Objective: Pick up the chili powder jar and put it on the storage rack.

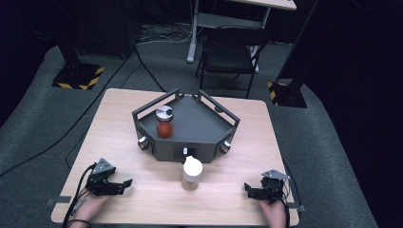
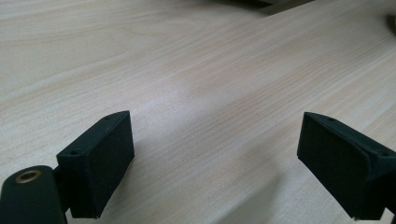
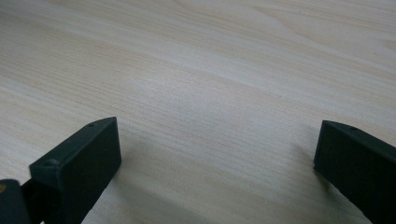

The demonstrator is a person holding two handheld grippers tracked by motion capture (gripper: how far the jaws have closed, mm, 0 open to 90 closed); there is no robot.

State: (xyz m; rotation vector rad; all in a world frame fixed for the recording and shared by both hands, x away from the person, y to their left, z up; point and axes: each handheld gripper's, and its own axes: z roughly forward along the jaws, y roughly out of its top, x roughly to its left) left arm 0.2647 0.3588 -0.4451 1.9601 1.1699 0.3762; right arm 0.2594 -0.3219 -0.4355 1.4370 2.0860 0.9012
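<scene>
I've got both tools resting low on the counter (image 1: 142,190), well apart. My left tool (image 1: 122,184) sits with its jaws spread wide, nothing between them; my right tool (image 1: 248,190) likewise gapes over bare wood. The white-capped jar (image 1: 192,173) stands upright between them, just in front of the dark tray (image 1: 199,128), where a red-filled jar (image 1: 164,121), possibly spice, stands inside.

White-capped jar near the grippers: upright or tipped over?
Upright. The white-capped jar stands on its base on the table, cap on top, just before the dark tray.
</scene>
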